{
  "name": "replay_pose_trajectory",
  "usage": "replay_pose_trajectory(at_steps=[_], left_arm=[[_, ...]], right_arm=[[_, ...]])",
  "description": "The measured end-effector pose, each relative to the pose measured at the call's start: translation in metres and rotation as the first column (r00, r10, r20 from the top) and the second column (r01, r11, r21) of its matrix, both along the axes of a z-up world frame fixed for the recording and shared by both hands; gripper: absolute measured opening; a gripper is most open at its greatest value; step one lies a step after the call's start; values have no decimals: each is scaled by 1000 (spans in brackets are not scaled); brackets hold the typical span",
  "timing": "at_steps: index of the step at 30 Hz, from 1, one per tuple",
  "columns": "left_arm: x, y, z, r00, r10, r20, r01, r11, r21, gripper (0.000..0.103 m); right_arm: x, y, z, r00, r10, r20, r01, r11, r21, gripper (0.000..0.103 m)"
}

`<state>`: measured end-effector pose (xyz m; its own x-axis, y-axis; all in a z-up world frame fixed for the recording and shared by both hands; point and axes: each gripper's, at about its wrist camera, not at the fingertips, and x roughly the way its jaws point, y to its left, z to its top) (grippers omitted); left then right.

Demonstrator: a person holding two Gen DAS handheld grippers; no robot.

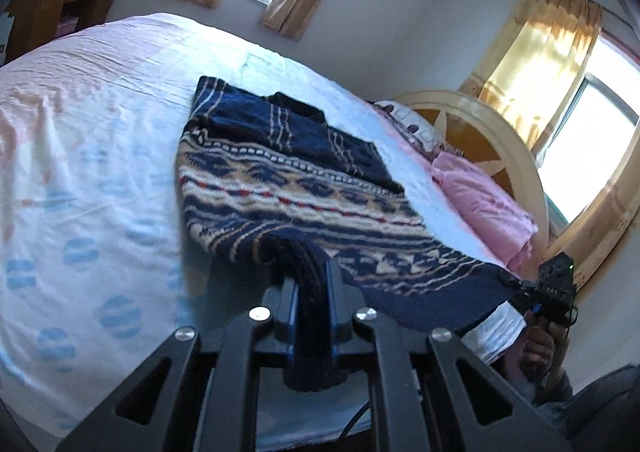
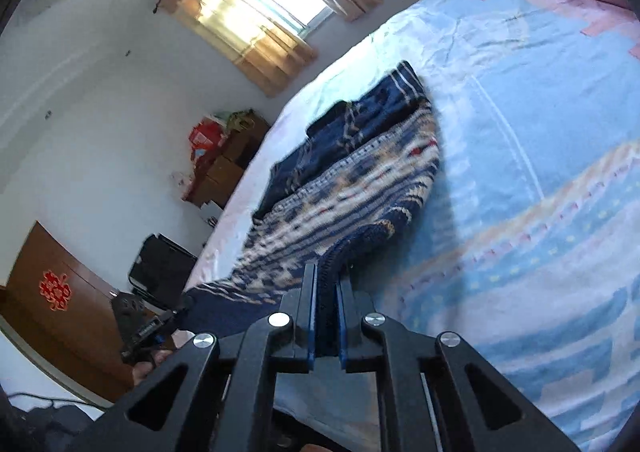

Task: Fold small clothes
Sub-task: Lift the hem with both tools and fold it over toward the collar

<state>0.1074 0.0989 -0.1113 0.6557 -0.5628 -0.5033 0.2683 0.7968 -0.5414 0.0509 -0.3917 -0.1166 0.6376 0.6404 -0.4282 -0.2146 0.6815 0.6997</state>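
A navy and cream patterned knit sweater (image 1: 288, 187) lies flat on the bed, its navy hem at the near edge. My left gripper (image 1: 310, 280) is shut on one corner of that hem, and a thick fold of navy knit fills the space between its pads. My right gripper (image 2: 326, 276) is shut on the other hem corner of the sweater (image 2: 352, 171), with ribbed navy knit pinched between its blue pads. Both corners are raised a little off the sheet. Each view shows the other gripper at the far hem corner: right gripper (image 1: 508, 279), left gripper (image 2: 188, 302).
The bed sheet (image 1: 80, 131) is pale with blue and pink patches. A pink pillow (image 1: 480, 203) lies by the curved wooden headboard (image 1: 516, 155). A wooden cabinet (image 2: 56, 292) and a black box (image 2: 160, 268) stand beside the bed. Windows have tan curtains.
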Motion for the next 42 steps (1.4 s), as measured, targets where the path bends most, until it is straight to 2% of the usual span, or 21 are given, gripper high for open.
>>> replay_pose_trajectory(at_steps=[10,21,25,30,36,42], left_arm=[[38,9,25,999,25,46,-22,998,-53,12],[114,13,39,998,40,55,-35,995,-89,11],[147,14,38,998,52,42,-47,994,-96,11],[196,22,32,998,65,3,-64,988,-144,11],[242,25,27,996,82,-23,-85,987,-136,11],[290,24,9,992,99,-80,-107,989,-104,11]], right_arm=[[45,3,38,999,-28,45,26,999,39,7],[119,12,61,998,-38,42,37,999,33,7],[158,15,64,999,-41,22,40,999,35,7],[214,18,69,999,-42,-14,42,998,42,7],[269,27,72,998,-44,-43,45,999,13,7],[325,30,45,989,-54,-136,55,998,2,7]])
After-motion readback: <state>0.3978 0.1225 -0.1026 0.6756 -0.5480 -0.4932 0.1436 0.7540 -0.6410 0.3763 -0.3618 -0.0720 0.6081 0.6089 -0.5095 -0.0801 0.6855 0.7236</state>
